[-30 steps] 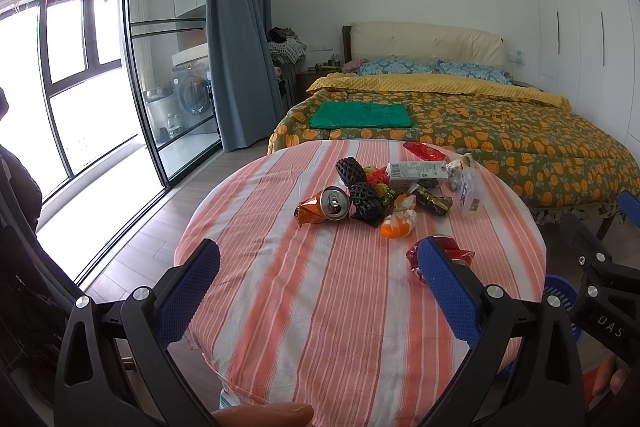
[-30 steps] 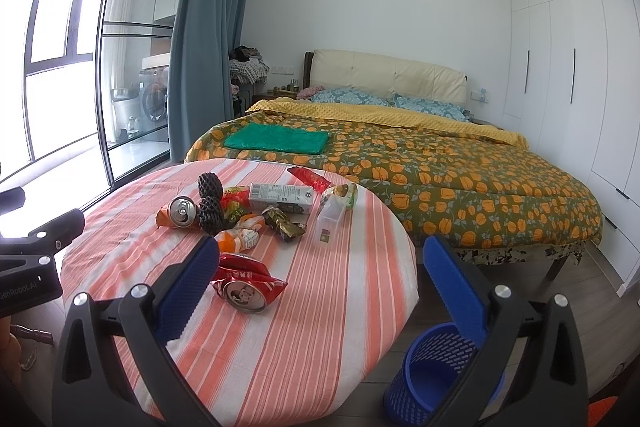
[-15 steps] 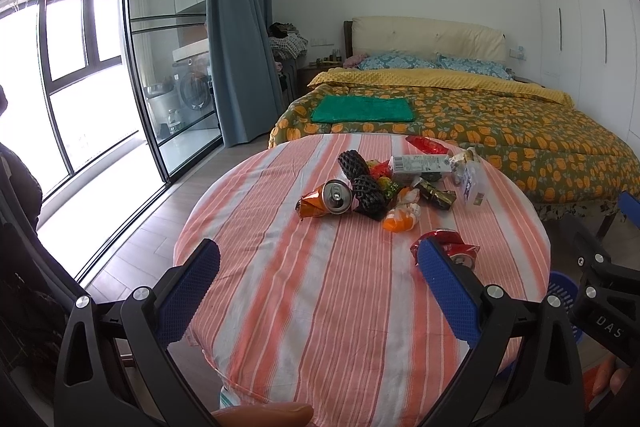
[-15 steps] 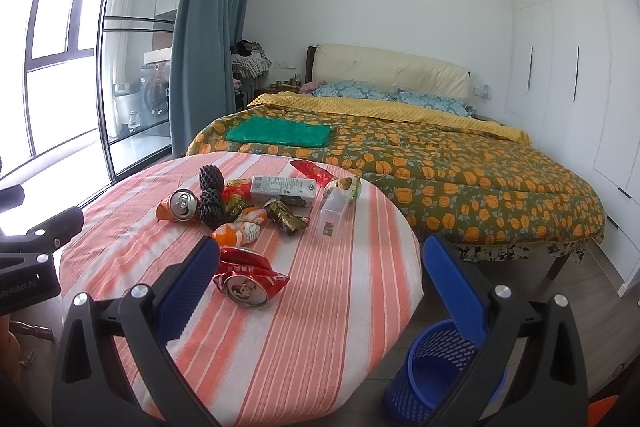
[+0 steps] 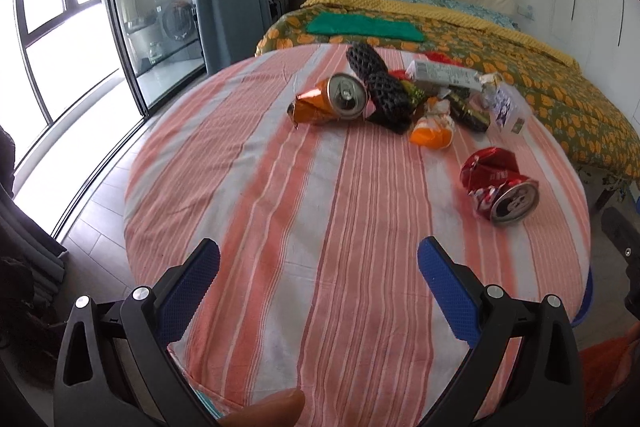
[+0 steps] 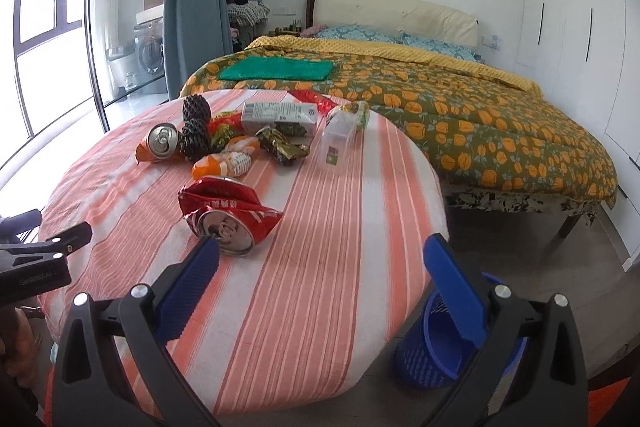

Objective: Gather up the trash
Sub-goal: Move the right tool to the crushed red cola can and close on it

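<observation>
While both tools hung above the round table (image 5: pixel 248 211) with its orange-and-white striped cloth, neither one held anything. The left gripper (image 5: pixel 318 267) had its blue pads spread wide over the bare near part of the table, short of all the litter. The right gripper (image 6: pixel 322 265) was spread just as wide, its left pad (image 6: pixel 188 285) overlapping the silver end of the crushed red can (image 6: pixel 228 215) in the right wrist view; whether pad and can touched could not be told.

That red can lay on its side on the table, apart from the main heap and nearer the grippers. Farther across the table sat the heap itself: a crushed orange can (image 5: pixel 332 101) at its left edge, two black mesh sleeves (image 5: pixel 380 87) touching it, an orange-and-white wrapper (image 5: pixel 434 127) just beside them, a dark foil packet (image 6: pixel 282 145), a pale carton (image 6: pixel 280 117) lying flat behind, and a clear plastic box (image 6: pixel 340 141) on the right.

Beside the table, on the floor at its right, stood a blue basket (image 6: pixel 430 359), partly hidden by the right gripper's pad. Beyond the table lay a bed (image 6: pixel 460 115) with an orange-flowered cover.
</observation>
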`<act>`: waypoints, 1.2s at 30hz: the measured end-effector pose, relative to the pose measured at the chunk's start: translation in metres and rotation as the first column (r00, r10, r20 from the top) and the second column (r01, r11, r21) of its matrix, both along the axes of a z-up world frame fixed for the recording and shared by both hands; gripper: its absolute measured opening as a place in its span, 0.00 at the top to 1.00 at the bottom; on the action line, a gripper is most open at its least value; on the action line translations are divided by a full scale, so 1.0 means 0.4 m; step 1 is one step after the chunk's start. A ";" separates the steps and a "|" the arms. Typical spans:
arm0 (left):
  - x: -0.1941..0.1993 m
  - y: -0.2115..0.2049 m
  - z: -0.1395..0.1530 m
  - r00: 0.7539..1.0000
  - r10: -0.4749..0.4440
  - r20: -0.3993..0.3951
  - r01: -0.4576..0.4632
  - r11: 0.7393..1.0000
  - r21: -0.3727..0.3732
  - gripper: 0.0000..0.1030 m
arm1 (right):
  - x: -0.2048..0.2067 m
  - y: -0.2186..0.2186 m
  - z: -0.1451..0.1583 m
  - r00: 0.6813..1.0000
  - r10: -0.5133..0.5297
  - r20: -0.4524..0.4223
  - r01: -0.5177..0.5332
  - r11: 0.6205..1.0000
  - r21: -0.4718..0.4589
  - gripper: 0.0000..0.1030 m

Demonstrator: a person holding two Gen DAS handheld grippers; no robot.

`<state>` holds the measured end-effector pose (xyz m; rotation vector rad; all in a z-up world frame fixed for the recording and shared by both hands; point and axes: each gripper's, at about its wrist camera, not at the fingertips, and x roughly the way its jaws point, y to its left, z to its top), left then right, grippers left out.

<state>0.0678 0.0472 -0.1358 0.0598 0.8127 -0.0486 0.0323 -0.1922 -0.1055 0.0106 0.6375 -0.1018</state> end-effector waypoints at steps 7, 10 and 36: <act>0.082 -0.005 -0.063 0.997 0.004 -0.083 -0.002 1.000 0.020 0.05 | 0.079 0.035 -0.064 0.989 0.100 -0.113 -0.096 0.995 0.040 0.04; 0.111 -0.005 -0.071 0.994 -0.018 -0.105 0.020 1.000 0.019 0.05 | 0.113 0.044 -0.090 0.978 0.132 -0.160 -0.124 0.991 0.057 0.04; 0.185 -0.020 -0.099 0.988 -0.077 -0.135 0.076 0.997 -0.015 0.05 | 0.386 0.082 -0.144 0.558 0.767 -0.318 -0.743 0.632 0.219 0.10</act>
